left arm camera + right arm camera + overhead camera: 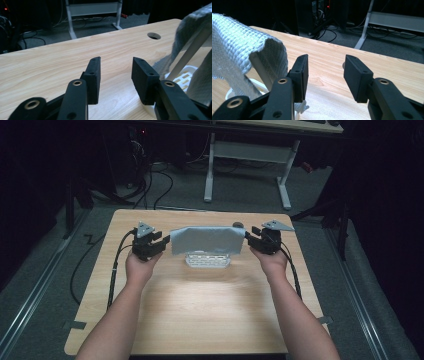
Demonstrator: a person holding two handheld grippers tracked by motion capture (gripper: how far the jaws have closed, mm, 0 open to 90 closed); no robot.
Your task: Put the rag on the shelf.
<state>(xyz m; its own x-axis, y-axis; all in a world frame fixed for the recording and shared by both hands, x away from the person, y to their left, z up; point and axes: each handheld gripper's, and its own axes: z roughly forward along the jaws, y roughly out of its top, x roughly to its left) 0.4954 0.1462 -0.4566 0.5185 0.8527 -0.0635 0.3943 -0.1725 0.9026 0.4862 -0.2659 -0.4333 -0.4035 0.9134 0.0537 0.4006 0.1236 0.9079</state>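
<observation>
Nearest, the person's two forearms reach in over the bare near half of the wooden table (200, 315). Past the hands, the left gripper (159, 241) and the right gripper (251, 239) sit level with each other, one at each end of a grey woven cloth (207, 240) draped over a white rack (207, 260). The cloth's long axis runs left to right, straight between the two grippers, so each end lies just inward of its own gripper and neither hand is clearly nearer. In both gripper views the jaws stand well apart with nothing between them. The cloth's edge hangs just beside one jaw, though whether it touches is hard to tell. Farther off, a round hole (154, 36) pierces the tabletop.
</observation>
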